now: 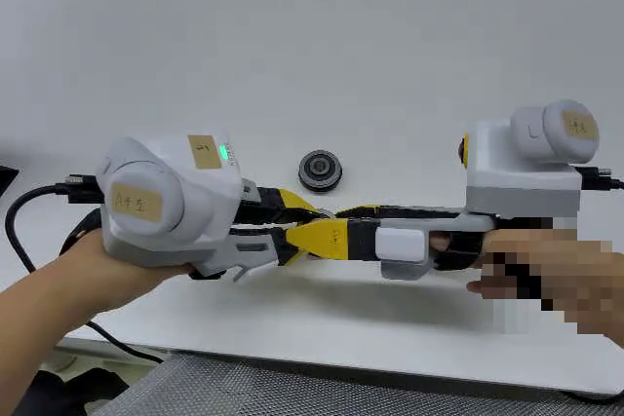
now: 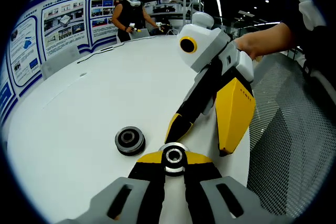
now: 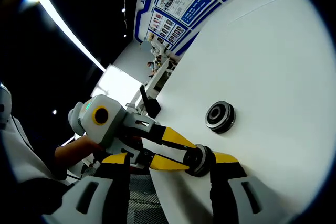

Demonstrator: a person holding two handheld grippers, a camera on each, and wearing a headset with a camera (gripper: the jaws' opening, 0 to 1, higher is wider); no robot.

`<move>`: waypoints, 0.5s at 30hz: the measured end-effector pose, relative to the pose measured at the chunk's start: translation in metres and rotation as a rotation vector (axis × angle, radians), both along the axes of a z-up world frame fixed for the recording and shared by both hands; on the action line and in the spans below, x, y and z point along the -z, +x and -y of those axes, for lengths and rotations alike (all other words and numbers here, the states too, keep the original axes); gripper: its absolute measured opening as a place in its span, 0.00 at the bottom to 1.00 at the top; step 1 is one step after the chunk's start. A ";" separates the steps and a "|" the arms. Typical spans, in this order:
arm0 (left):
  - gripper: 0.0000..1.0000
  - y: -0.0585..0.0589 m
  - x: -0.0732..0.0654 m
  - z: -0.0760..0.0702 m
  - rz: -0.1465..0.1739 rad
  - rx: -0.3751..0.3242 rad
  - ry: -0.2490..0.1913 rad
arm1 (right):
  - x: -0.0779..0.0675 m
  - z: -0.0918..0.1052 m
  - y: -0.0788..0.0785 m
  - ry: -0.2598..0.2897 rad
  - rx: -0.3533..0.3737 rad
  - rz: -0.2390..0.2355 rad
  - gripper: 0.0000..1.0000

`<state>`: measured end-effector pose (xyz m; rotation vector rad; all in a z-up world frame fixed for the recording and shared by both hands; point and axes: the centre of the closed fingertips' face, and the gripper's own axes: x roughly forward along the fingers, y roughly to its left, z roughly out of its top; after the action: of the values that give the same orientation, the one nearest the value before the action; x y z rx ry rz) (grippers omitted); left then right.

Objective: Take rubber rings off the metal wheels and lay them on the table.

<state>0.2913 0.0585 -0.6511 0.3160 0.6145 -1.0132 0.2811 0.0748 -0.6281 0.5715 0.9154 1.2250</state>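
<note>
My left gripper [image 2: 174,161] is shut on a small metal wheel [image 2: 174,155], pinched between its yellow fingertips above the white table [image 2: 79,108]. My right gripper [image 2: 197,142] comes in from the right, open, one yellow finger [image 2: 233,111] beside the wheel and the other just behind it. In the right gripper view the held wheel [image 3: 199,160] sits between my right gripper's [image 3: 176,160] spread jaws. A second wheel with a black rubber ring [image 1: 320,170] lies flat on the table beyond the meeting jaws; it also appears as wheel [image 2: 129,140] and wheel [image 3: 220,116].
The table's front edge [image 1: 390,362] runs just below my hands, with metal grating floor [image 2: 294,145] beyond it. A black cable [image 1: 24,231] trails off the left gripper. A person [image 2: 131,11] stands at the table's far end, near wall posters [image 2: 58,24] and shelving.
</note>
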 end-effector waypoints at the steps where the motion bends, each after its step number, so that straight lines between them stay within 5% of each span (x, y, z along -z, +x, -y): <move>1: 0.12 0.000 0.000 0.000 0.002 0.004 0.007 | 0.000 0.001 -0.001 0.000 -0.006 0.004 0.62; 15: 0.12 0.000 0.000 0.000 0.004 0.001 0.005 | -0.001 0.010 -0.007 0.039 0.015 -0.040 0.58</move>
<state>0.2912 0.0587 -0.6515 0.3230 0.6138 -1.0122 0.2742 0.0649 -0.6273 0.6347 0.9205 1.2244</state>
